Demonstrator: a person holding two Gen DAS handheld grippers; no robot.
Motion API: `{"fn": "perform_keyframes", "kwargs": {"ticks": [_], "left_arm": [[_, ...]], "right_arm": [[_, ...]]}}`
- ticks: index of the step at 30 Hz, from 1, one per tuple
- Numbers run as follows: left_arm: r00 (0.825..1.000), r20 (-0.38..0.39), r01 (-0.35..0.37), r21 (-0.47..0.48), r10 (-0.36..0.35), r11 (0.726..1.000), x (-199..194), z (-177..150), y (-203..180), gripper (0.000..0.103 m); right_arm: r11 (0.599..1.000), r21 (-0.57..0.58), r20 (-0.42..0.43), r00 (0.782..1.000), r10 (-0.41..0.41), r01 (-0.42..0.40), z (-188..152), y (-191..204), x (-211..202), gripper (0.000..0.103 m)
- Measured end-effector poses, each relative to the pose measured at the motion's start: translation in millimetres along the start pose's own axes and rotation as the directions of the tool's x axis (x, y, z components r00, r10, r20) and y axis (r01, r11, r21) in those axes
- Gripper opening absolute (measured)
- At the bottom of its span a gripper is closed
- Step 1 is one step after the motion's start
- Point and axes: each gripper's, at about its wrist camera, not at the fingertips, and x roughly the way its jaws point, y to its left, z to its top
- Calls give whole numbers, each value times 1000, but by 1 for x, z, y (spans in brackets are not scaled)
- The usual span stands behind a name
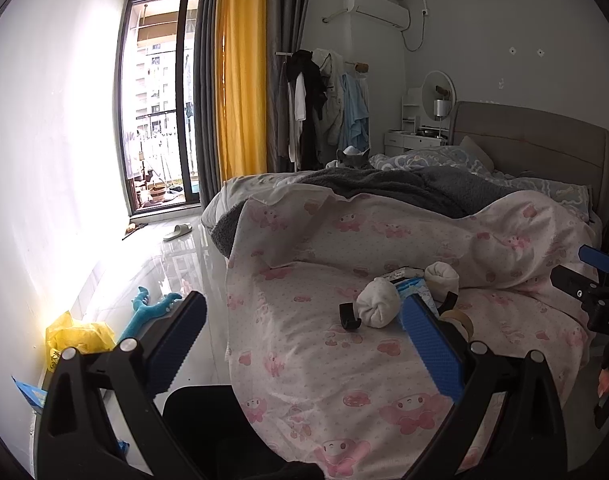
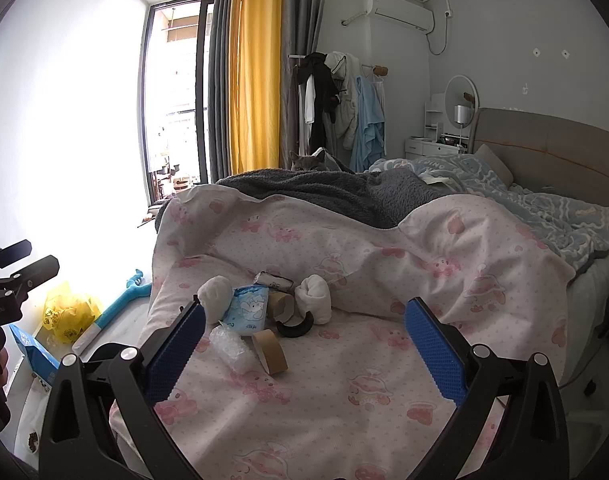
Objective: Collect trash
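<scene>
A small pile of trash lies on the pink-print quilt: two white wads, a blue tissue packet, a cardboard tube, a brown tape roll, a clear plastic wad and a black curved piece. My right gripper is open and empty, just short of the pile. My left gripper is open and empty at the bed's left edge; a white wad and the black piece lie beyond it.
A yellow plastic bag and a blue toy lie on the glossy floor left of the bed. A grey cat sits behind the dark blanket. A clothes rack, vanity and headboard stand at the back.
</scene>
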Motion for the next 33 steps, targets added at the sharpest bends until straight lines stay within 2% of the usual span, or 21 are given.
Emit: {"fn": "perform_keyframes", "kwargs": {"ticks": [18,27,33], "left_arm": [[1000,3,29,-7,-29,1000,-1,1,-3,100],[1000,-22,-13,-30,12,999,1,-1,1,100],[1000,-19,-1,-19,1,1000,-1,-2,1,100]], "right_arm": [[999,24,-35,999,28,-27,-1,1,4,101],[998,28,-44,997,62,-61,0,-4,5,101],[997,22,-49,996,69,-68,-1,-4,5,101]]}}
